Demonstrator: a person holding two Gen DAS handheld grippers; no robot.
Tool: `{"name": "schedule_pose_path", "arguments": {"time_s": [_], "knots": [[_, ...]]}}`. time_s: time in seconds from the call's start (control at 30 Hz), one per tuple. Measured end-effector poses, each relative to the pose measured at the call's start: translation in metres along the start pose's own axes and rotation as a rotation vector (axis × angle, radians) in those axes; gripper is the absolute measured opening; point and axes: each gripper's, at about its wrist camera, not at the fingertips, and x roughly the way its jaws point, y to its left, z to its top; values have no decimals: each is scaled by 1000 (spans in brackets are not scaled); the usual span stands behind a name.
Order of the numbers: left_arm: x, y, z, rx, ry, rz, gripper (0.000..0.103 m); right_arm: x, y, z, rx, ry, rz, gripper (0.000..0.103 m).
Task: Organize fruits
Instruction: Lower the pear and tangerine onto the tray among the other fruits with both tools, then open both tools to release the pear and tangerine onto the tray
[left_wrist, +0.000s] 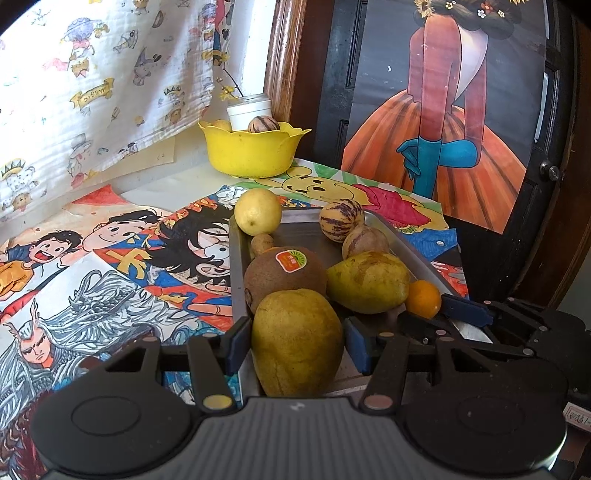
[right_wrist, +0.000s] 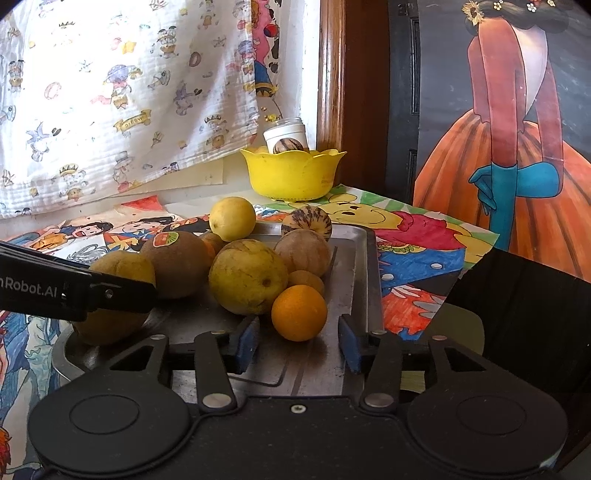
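Note:
A metal tray (left_wrist: 391, 229) holds several fruits. My left gripper (left_wrist: 297, 343) is shut on a yellow-green pear (left_wrist: 295, 354) at the tray's near end, both blue pads against its sides. In the right wrist view one of its fingers (right_wrist: 110, 295) lies across that pear (right_wrist: 110, 325). My right gripper (right_wrist: 299, 345) stands open over the tray (right_wrist: 362, 266). A small orange (right_wrist: 299, 312) sits just past its fingertips, touching neither pad. The same orange (left_wrist: 423, 299) shows in the left wrist view beside a blue pad (left_wrist: 465, 306) of the right gripper.
Also on the tray are a brown kiwi with a sticker (left_wrist: 284, 275), a second pear (left_wrist: 369, 282), a lemon (left_wrist: 258, 212) and striped melons (left_wrist: 341, 219). A yellow bowl (left_wrist: 251, 151) stands behind, holding a white jar and fruit. Drawings cover the table; a dark door is at right.

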Motion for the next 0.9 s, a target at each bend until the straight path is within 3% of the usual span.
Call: {"name": "schedule_pose_path", "arguments": {"time_s": [0.33, 0.63, 0.9], "knots": [[-13, -3, 0, 20, -59, 27, 65, -4, 6, -3, -30, -28, -7, 62], [-23, -6, -1, 39, -111, 34, 77, -13, 12, -5, -42, -76, -38, 78], [-30, -2, 0, 4, -147, 51, 99, -19, 12, -6, -22, -107, -76, 90]]}}
